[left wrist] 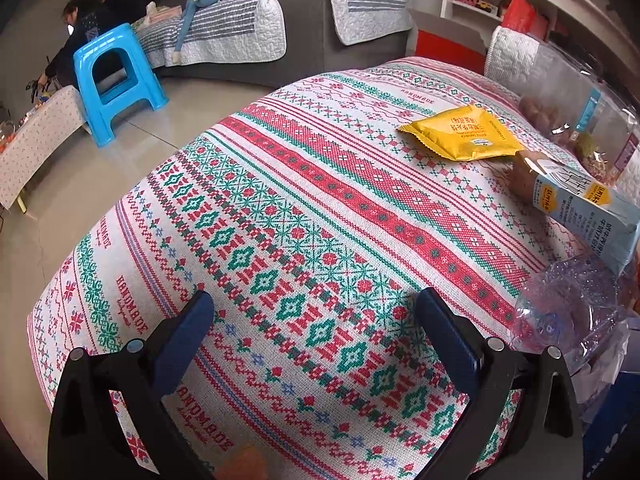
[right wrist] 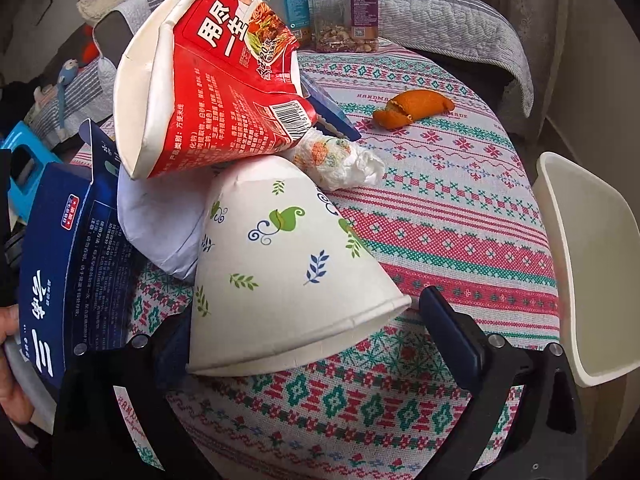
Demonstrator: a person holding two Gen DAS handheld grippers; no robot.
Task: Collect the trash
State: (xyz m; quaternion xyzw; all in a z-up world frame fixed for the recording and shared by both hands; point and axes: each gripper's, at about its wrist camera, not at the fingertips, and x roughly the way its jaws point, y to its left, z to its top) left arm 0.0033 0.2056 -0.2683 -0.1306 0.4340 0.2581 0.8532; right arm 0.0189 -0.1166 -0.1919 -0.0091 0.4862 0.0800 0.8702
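In the right wrist view a white paper cup with leaf prints lies on its side on the patterned tablecloth. My right gripper is open, with the cup's rim between its fingers. Behind the cup lie a crushed red noodle tub, a crumpled tissue, a white wrapper and an orange peel. A dark blue carton is at left. In the left wrist view my left gripper is open and empty above the cloth. A yellow snack packet and a crumpled clear bottle lie right.
A bread bag with blue label lies beside the yellow packet. Clear jars of nuts stand at the table's far edge. A white chair stands at right. A blue stool and grey sofa are beyond the table.
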